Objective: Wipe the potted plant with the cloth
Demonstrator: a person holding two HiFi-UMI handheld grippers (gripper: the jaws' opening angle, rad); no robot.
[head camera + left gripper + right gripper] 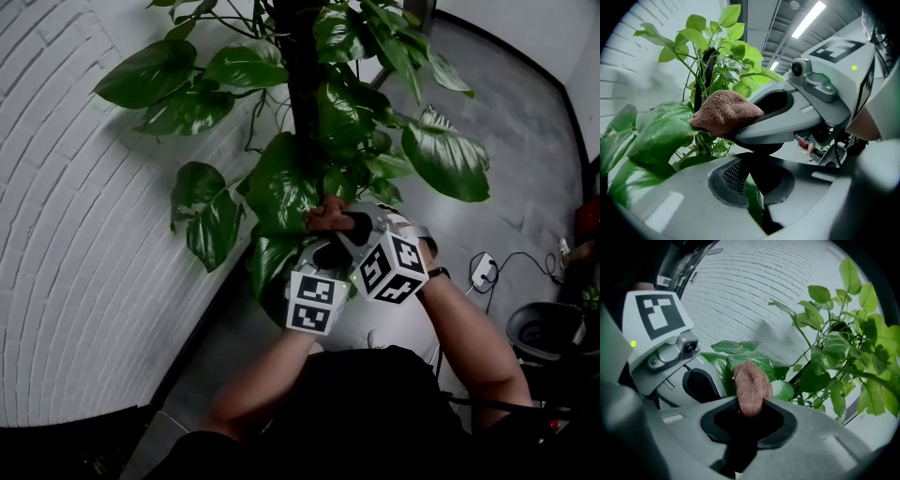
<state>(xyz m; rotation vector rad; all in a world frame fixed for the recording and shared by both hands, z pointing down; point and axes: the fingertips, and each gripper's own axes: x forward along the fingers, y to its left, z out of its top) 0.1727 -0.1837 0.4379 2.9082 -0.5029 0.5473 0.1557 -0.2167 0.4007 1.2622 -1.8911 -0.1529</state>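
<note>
Left tool [757,182]: pressed together on a leaf [753,198], just in front of the pole [302,66].
Right tool [749,416]: pinching the cloth [751,387], its free end against a broad leaf [661,136] beside the pole.
Potted plant [445,159]: foliage around the pole.
Risk: hard rubbing or a tight pinch could tear or crease the leaf; tugging could sway the pole.

You won't find any words, numbers or brands to read here; the left marker cube [312,302] and right marker cube [394,267] show only black-and-white square patterns.
</note>
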